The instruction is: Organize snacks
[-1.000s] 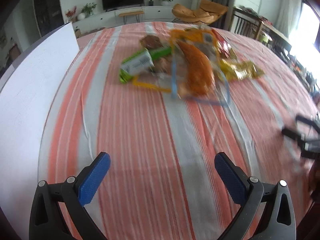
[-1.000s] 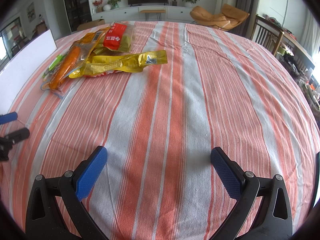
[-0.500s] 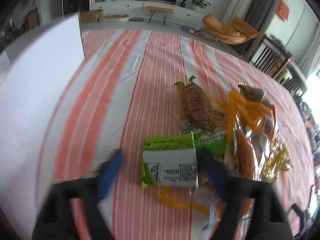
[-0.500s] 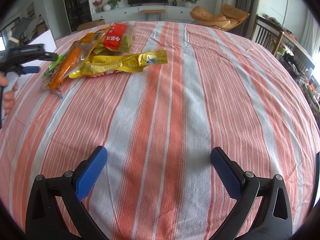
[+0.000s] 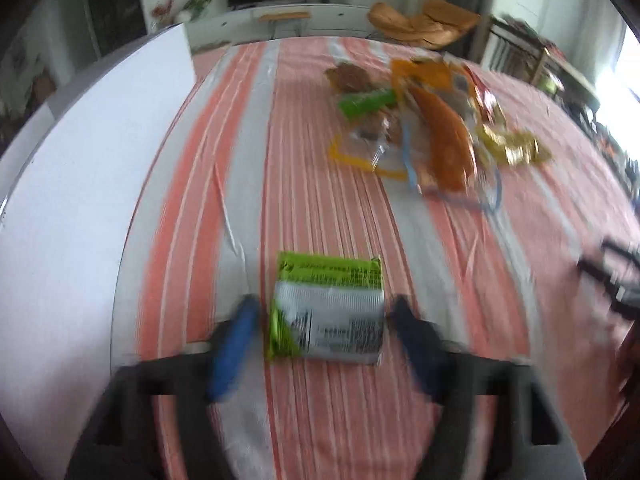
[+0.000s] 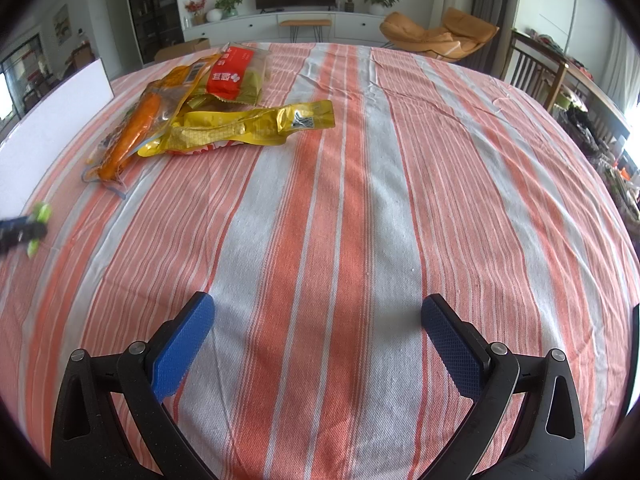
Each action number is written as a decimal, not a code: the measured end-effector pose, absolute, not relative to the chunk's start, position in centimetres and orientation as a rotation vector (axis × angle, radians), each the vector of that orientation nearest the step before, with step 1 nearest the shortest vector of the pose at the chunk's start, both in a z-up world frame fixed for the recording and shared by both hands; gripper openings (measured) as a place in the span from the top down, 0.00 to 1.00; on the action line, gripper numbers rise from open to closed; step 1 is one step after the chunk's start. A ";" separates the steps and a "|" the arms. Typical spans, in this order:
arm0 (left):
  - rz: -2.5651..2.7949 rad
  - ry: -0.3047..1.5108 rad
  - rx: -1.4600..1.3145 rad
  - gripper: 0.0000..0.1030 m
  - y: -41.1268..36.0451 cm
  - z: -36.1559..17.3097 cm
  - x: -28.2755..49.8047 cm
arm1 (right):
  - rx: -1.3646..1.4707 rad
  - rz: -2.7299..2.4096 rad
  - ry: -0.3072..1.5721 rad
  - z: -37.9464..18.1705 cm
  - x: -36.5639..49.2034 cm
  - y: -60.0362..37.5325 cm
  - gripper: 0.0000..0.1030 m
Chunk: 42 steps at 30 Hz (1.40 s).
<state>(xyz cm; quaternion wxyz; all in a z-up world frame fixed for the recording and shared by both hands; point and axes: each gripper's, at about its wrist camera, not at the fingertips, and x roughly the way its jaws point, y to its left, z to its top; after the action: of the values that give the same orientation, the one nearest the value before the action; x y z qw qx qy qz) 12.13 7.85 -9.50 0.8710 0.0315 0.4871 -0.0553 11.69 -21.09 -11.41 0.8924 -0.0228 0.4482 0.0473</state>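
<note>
Living room backdrop: dark TV on a white low cabinet, potted plants, tan lounge chair at the top of both views. Work surface is a table under an orange-and-white striped cloth (image 6: 320, 208); tall white flat board (image 5: 92, 184) stands along its left edge.

Left gripper (image 5: 326, 332): blue-padded fingers (image 5: 234, 344) blurred, jaws opening. Green-and-silver rectangular snack packet (image 5: 326, 312) sits between them, lower centre of the left wrist view, lying flat on the cloth. Narrow gaps visible on both sides of the packet, so the pads look clear of it, not pressing. In the right wrist view this gripper is only a dark blur at the far left edge with bits of green beside it.

Right gripper (image 6: 318, 344): jaws spread wide, nothing between them, only bare cloth under the blue pads (image 6: 182, 356). Sits at the lower centre of its own frame.

Further out, the rest of the snacks sit in a loose pile, upper right of the left wrist view and upper left of the right wrist view, well apart from both grippers:
- clear bag with an orange bread-like roll (image 6: 134, 136)
- long gold foil packet (image 6: 248, 126), lying flat, partly over a red-and-white wrapper
- red-labelled bag with greenish contents (image 6: 236, 78), behind the gold one
- green tube-shaped pack (image 5: 366, 102) and a brown snack (image 5: 348, 76), blurred, left side of the pile
</note>
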 end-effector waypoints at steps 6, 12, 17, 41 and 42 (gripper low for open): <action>-0.100 0.964 0.056 0.00 8.3 -10.1 12.7 | -0.047 0.098 0.929 -11.4 11.6 -21.1 0.00; -0.088 0.943 0.052 0.00 8.2 -10.1 12.6 | -0.047 0.097 0.930 -11.4 11.6 -21.1 0.00; -0.086 0.942 0.053 0.00 8.1 -10.1 12.6 | -0.047 0.096 0.929 -11.4 11.7 -21.1 0.00; -0.086 0.942 0.052 0.00 8.1 -10.2 12.5 | -0.043 0.085 0.927 -11.4 11.3 -21.2 0.00; -0.086 0.942 0.052 0.00 8.1 -10.2 12.5 | -0.043 0.087 0.927 -11.4 11.2 -21.2 0.00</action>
<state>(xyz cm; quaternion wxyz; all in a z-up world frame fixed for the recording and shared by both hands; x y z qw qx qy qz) 12.53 8.13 -10.15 0.8899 0.0251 0.4535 -0.0416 11.25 -21.22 -11.36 0.8933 -0.0207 0.4471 0.0417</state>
